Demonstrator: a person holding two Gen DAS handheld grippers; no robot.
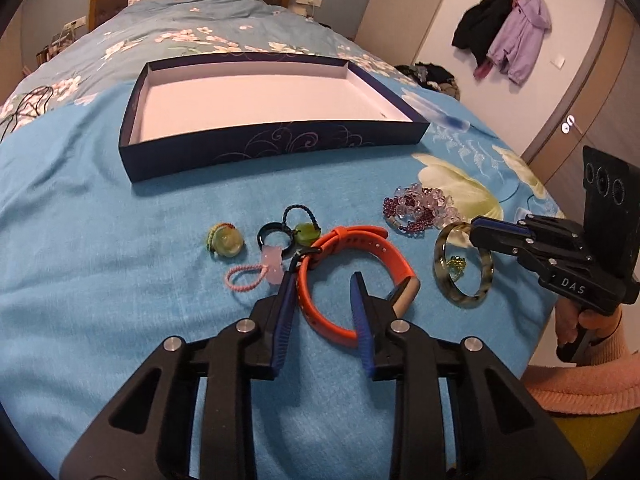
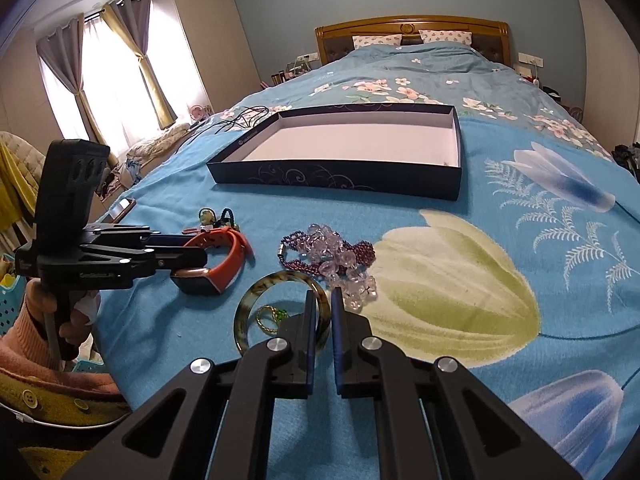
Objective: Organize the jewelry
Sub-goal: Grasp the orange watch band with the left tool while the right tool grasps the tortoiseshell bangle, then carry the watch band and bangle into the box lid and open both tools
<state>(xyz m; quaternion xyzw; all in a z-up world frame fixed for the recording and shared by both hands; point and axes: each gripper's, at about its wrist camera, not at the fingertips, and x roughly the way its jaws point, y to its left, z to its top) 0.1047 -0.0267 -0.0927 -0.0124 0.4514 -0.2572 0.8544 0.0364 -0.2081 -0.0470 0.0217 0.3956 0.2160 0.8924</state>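
Blue floral bedding is covering the bed (image 1: 100, 208), and on it are lying one orange watch (image 1: 352, 280), one mottled bangle (image 1: 464, 266) with one small gold-and-green ring (image 1: 456, 266) inside its circle, one heap of purple and clear beads (image 1: 420, 208), one green stone on a woven cord (image 1: 226, 242), one black ring (image 1: 272, 238), one green bead on a dark cord (image 1: 306, 232) and one pink charm on a pink cord (image 1: 260, 274). One dark blue box (image 1: 280, 148) is sitting farther up the bed, open-topped, and its white floor is holding nothing.

The left claw (image 1: 322, 280) is standing partly open, its two fingers straddling the near side of the watch strap; whether the pads are pressing it cannot be told. The right claw (image 2: 322, 298) is pinching the rim of the bangle, its fingers nearly together on it.
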